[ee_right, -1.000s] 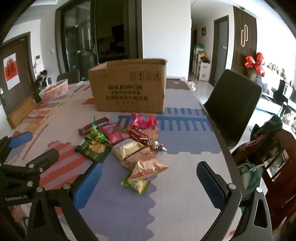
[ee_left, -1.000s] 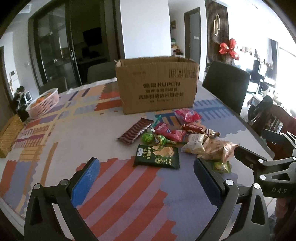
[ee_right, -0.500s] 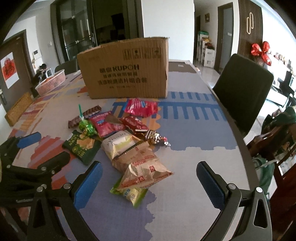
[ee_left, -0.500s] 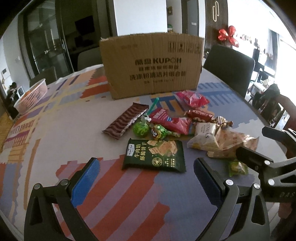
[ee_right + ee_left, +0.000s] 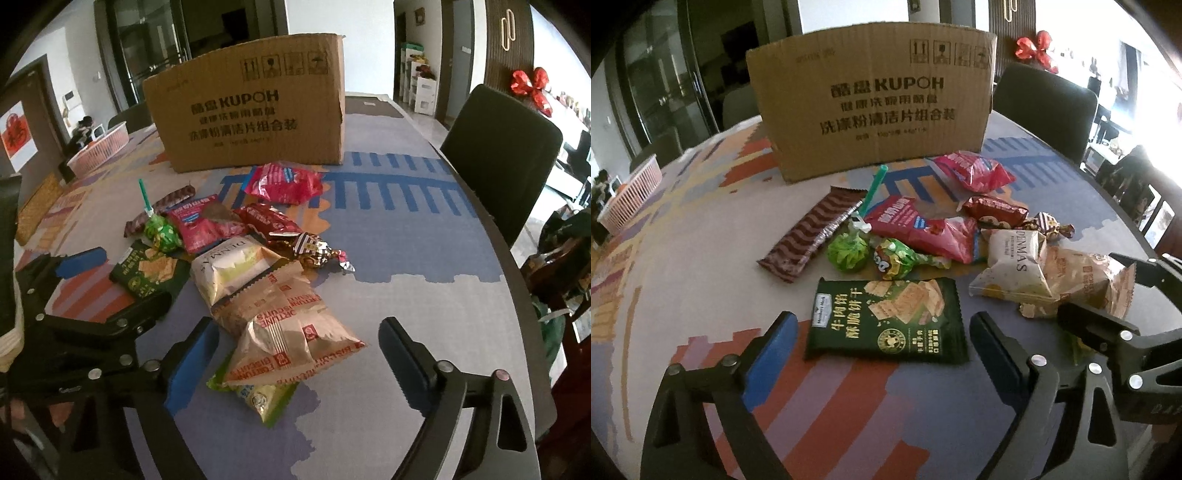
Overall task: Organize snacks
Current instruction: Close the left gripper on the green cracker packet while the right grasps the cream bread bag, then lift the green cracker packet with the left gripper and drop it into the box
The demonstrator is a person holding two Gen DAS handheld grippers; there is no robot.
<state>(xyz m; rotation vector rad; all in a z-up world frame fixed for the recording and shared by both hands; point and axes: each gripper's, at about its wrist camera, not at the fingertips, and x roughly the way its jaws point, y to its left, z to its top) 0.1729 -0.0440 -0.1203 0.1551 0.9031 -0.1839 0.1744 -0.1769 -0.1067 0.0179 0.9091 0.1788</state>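
Several snack packets lie in a heap on the patterned tablecloth in front of a cardboard box (image 5: 871,99). My left gripper (image 5: 882,321) hangs low over a dark green cracker packet (image 5: 886,317). The packet lies between the blue pads; the jaws are closing and do not touch it. My right gripper (image 5: 297,326) straddles a tan biscuit packet (image 5: 291,343) that rests on a small green packet (image 5: 262,395). Its jaws are closing too, with the pads clear of the packet. The two grippers sit side by side, close together.
A brown chocolate bar (image 5: 812,232), a green lollipop (image 5: 847,251), red packets (image 5: 975,171) and a white packet (image 5: 1015,266) lie between the grippers and the box. A pink basket (image 5: 631,195) stands far left. A black chair (image 5: 498,155) stands at the table's right edge.
Both grippers have come down and forward toward the snack heap, which now looks larger. Both pairs of jaws have narrowed a little.
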